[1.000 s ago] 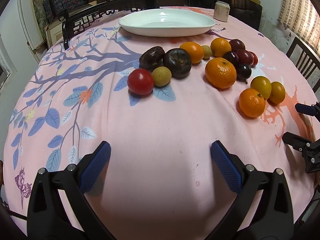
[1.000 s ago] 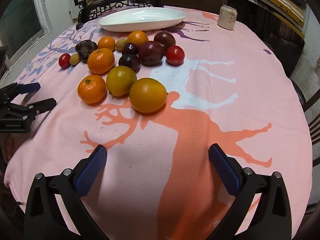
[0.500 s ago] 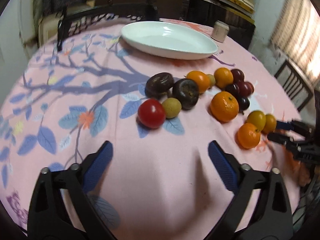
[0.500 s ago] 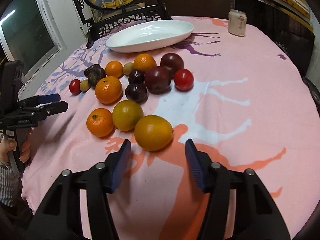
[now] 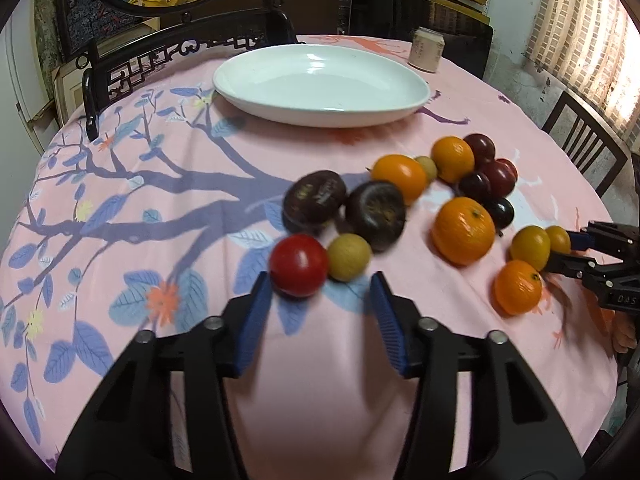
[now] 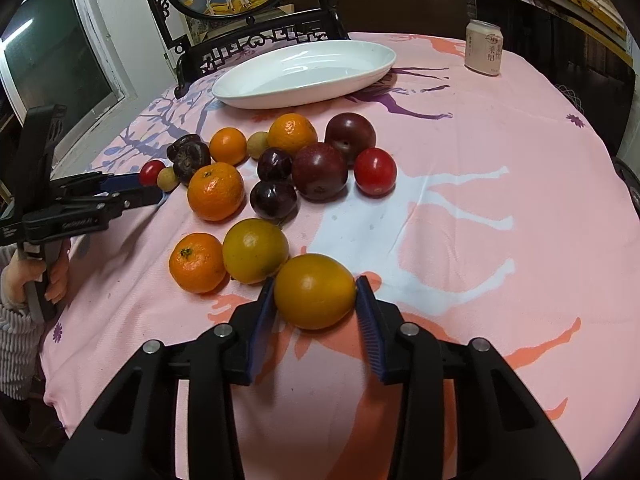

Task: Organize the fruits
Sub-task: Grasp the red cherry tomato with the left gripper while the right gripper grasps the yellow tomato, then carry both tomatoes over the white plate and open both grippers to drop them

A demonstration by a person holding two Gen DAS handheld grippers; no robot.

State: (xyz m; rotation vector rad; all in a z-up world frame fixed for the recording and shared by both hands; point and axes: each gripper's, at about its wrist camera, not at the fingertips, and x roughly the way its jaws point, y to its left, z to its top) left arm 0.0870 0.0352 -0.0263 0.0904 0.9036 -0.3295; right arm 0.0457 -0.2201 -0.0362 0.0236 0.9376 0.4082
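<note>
1. The right gripper point(image 6: 315, 292) is bracketing the yellow-orange citrus point(image 6: 314, 290): its two blue pads are sitting at the fruit's left and right flanks, touching or all but touching. I cannot tell whether they are squeezing yet, and the fruit is lying on the tablecloth point(image 6: 480, 220), not lifted.
2. That citrus is lying dead ahead between the jaws, its slightly longer axis running across from pad to pad, so the grip is spanning its widest part.
3. The left gripper point(image 5: 320, 286) is standing spread. The red tomato point(image 5: 299, 265) is sitting just inside its left pad, apparently brushing it, with the small tan fruit point(image 5: 349, 257) touching the tomato on the right and also inside the gap.
4. Judging from this, the left jaws are facing two fruits at once; closing here is likely to catch both or push the tan one away.
5. Outward, the remaining oranges, dark plums and two dark wrinkled fruits are clustering between the grippers and the dish, all on the cloth.
6. The white oval dish point(image 5: 400, 114) is sitting at the far side of the table, beyond the pile, holding nothing. It is lying straight ahead of the left gripper and ahead-left of the right.
7. A drink can point(image 6: 483, 53) is standing to the right of the dish, well apart from the fruit.
</note>
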